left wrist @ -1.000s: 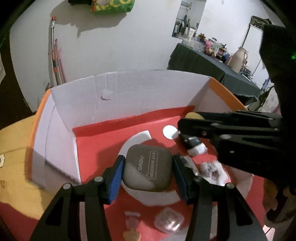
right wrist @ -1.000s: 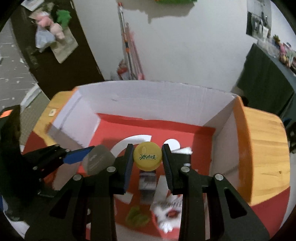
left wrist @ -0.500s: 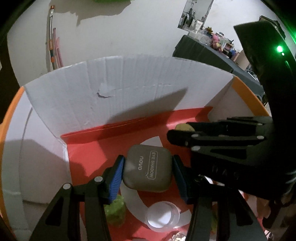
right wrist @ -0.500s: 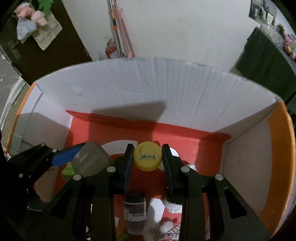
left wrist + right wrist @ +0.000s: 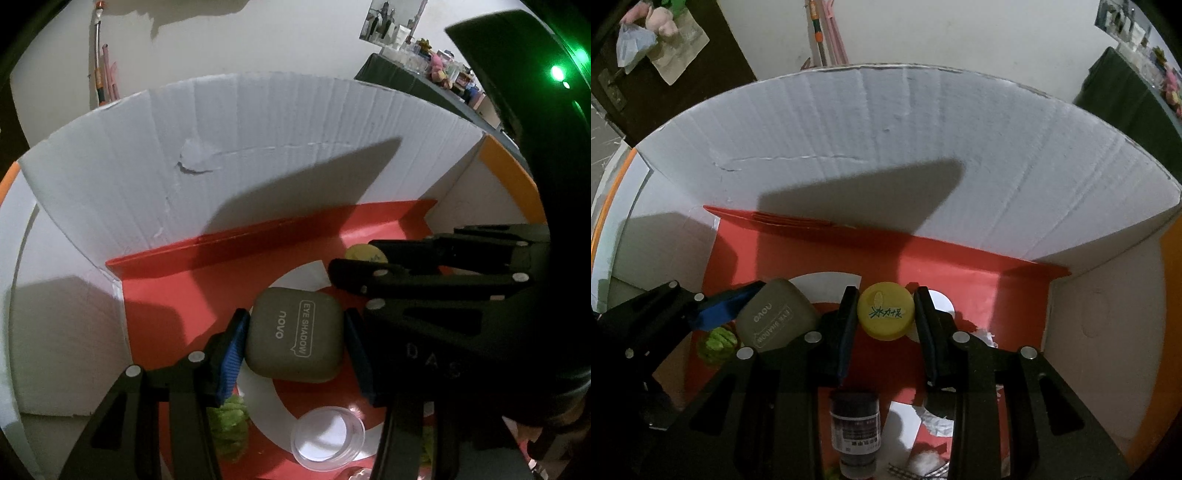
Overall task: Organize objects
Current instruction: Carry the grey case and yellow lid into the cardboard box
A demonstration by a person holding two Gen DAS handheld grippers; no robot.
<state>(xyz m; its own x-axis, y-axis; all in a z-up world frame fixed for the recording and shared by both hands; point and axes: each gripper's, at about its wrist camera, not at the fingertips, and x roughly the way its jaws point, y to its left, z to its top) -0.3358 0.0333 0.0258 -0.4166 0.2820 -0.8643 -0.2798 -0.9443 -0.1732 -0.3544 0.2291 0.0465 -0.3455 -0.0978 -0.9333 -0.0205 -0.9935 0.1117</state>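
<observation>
Eye-shadow case (image 5: 293, 334) between left hand-held gripper (image 5: 295, 349) pads

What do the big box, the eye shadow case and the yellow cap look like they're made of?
Box: corrugated cardboard, matte white inside; fluting lines and a torn patch show.
Eye shadow case: probably matte plastic, grey-olive, with rounded moulded corners and printed lettering.
Yellow cap: likely smooth moulded plastic, with a printed top.

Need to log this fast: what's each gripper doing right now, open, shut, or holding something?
Left gripper: shut on the grey eye shadow case, above the box's red floor.
Right gripper: shut on the yellow bottle cap.
</observation>
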